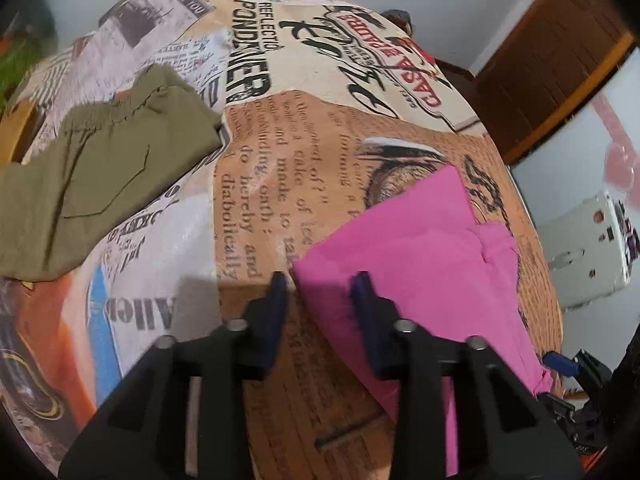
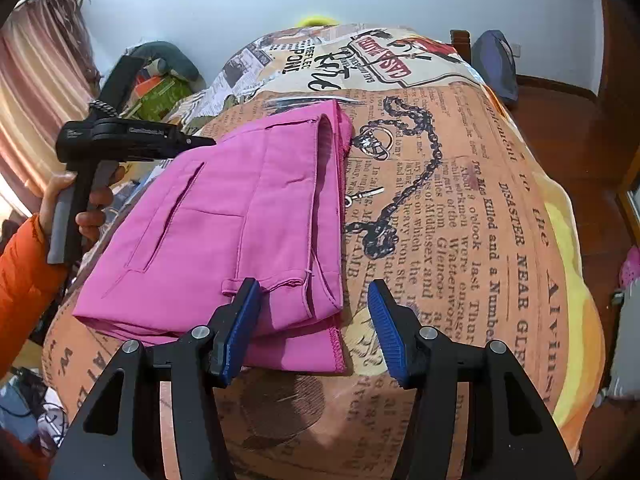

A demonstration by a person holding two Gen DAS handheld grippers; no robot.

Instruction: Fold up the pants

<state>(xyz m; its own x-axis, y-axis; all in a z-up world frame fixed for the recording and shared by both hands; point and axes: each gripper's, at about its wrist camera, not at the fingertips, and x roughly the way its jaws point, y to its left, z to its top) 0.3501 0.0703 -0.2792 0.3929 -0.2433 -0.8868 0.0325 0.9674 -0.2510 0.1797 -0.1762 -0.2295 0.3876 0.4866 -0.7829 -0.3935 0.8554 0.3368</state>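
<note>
The pink pants (image 2: 240, 216) lie on the bed cover (image 2: 460, 208), already folded into a thick, flat packet of several layers, with the pocket side up and the hems stacked at the near edge. Judging by this, most of the folding is done; at most one more fold or some squaring of the edges looks left.

In the right wrist view the right gripper (image 2: 316, 320) hangs over the packet's near right corner, at about 6 o'clock from the packet's middle. Its jaws stand apart with nothing pinched; the left pad sits above the fabric, the right pad above the bare cover.

In the left wrist view the left gripper (image 1: 320, 304) is at the packet's left corner, roughly 7 o'clock from the pink cloth. Its jaws are a narrow way apart and the corner edge (image 1: 308, 268) lies just between the tips, but no pad presses on it that I can see.

A second pair, olive pants (image 1: 92, 168), lies folded well apart, at 10 o'clock in that view. A hand (image 2: 80, 204) in an orange sleeve (image 2: 24, 276) holds the left tool's handle.
</note>
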